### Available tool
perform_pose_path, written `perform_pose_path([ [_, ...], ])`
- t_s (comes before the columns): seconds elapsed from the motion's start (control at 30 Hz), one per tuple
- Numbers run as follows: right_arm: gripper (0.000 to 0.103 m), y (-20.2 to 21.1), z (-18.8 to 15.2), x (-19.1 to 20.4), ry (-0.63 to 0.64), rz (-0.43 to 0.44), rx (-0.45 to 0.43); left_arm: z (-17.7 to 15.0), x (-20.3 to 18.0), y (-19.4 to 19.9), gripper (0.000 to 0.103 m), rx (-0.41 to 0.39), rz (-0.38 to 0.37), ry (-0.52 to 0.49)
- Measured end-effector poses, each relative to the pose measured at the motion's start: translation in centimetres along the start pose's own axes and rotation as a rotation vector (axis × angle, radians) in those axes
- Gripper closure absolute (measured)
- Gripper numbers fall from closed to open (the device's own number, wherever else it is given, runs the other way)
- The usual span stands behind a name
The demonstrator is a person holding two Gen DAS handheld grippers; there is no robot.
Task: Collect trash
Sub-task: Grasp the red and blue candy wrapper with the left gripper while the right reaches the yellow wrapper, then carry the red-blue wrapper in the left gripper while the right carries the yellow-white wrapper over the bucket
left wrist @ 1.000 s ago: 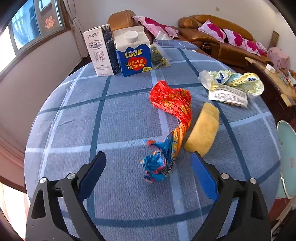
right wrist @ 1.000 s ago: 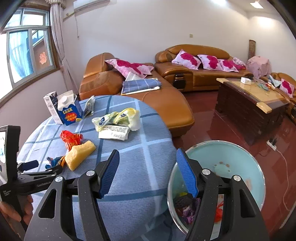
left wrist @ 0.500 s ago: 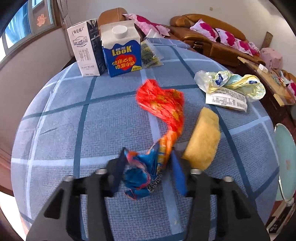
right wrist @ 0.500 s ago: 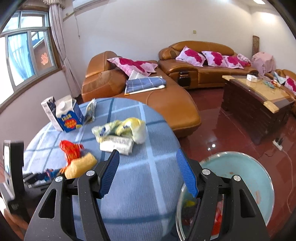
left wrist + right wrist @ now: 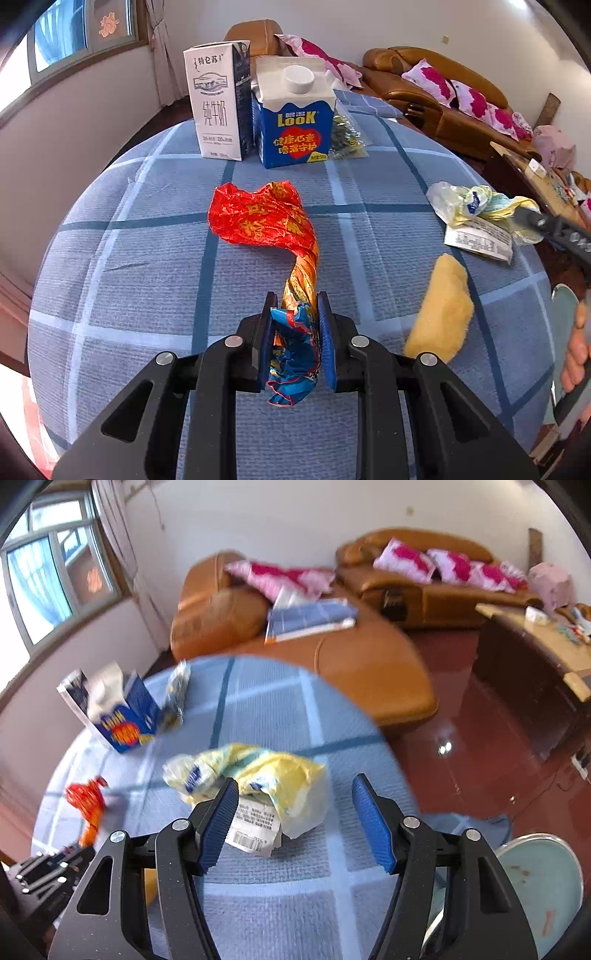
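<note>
The left claw [image 5: 294,341] is clamped on the blue tail of the red snack wrapper [image 5: 264,218], mid-table [image 5: 122,254]. The right claw [image 5: 295,821] gapes over one yellow plastic bag [image 5: 284,775] near the table's right edge. Two milk cartons [image 5: 218,99] stand at the far edge.

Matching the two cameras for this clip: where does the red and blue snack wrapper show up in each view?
Left wrist: the wrapper runs from centre down to the left gripper, whose jaws pinch its blue end.
Right wrist: it is small at the left edge, blurred, beyond the open right gripper.
Shared landmark: the blue milk carton, upper centre and upper left.
</note>
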State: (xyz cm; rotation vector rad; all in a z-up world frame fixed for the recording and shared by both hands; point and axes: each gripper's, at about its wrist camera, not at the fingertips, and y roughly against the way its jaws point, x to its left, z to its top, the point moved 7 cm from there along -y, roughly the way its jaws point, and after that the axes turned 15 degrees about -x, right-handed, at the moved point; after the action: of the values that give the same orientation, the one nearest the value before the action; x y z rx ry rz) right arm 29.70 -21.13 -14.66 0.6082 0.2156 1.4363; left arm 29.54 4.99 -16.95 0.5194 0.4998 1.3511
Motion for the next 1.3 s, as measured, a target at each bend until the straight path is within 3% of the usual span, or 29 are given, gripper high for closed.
perform_pose_path([
  [0.1, 0.068, -0.6, -0.6, 0.1, -0.017, 0.021, 0.015, -0.1, 0.2, -0.4, 0.081, 0.01, -0.006, 0.01],
  [0.27, 0.076, 0.4, -0.7, 0.4, -0.017, 0.031, -0.015, -0.2, 0.1, -0.3, 0.081, 0.006, -0.002, 0.006],
  [0.7, 0.077, 9.7, 1.4, 0.7, -0.03, -0.041, -0.227, 0.9, -1.7, 4.7, 0.081, -0.08, -0.006, -0.018],
  [1.3, 0.077, 17.6, -2.0, -1.6, -0.066, -0.082, -0.273, -1.0, -7.0, 10.8, 0.081, -0.13, -0.016, -0.094],
])
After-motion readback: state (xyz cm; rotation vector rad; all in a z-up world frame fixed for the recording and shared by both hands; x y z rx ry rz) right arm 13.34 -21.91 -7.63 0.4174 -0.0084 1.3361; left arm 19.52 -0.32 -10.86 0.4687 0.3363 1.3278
